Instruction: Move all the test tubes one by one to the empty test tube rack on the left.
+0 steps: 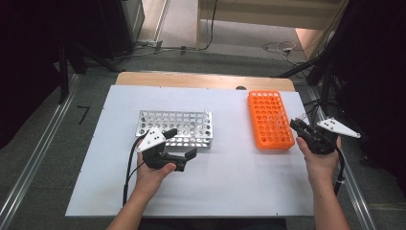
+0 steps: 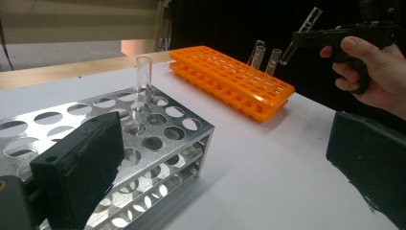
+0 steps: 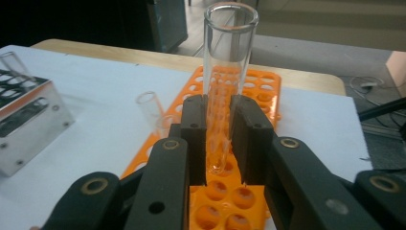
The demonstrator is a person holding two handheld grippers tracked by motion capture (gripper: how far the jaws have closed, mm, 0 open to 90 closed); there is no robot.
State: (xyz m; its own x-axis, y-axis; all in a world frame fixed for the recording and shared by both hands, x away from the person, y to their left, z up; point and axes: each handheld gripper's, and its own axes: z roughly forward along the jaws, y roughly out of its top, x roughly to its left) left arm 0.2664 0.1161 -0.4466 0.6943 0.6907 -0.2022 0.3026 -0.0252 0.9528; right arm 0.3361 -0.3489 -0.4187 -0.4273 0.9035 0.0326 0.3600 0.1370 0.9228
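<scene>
Seen from above: a white table top (image 1: 230, 187) on a wooden table, with hands entering from the bottom edge.

At left, resting on the white surface, a metal rack (image 1: 175, 128) pierced with round holes. In the left gripper view, one clear empty tube (image 2: 143, 79) stood upright in a hole near the rack's far corner.

Just in front of that rack, the left gripper (image 1: 181, 143), held in the left hand (image 1: 152, 173). Jaws spread wide apart, nothing between them, one jaw over the rack's near edge.

Right of centre, well apart from the metal rack, an orange rack (image 1: 270, 119) lay flat on the table. Three clear tubes (image 2: 264, 58) stood tilted in holes along one edge of it.

At far right, beside the orange rack's near corner, the right gripper (image 1: 300, 125), held in the right hand (image 1: 320, 160). Jaws clamped on a clear glass test tube (image 3: 225, 81), gripped round its lower half, open mouth upward. Tube raised above the orange rack's holes, its rounded bottom clear of them, leaning at a slant in the left gripper view.
</scene>
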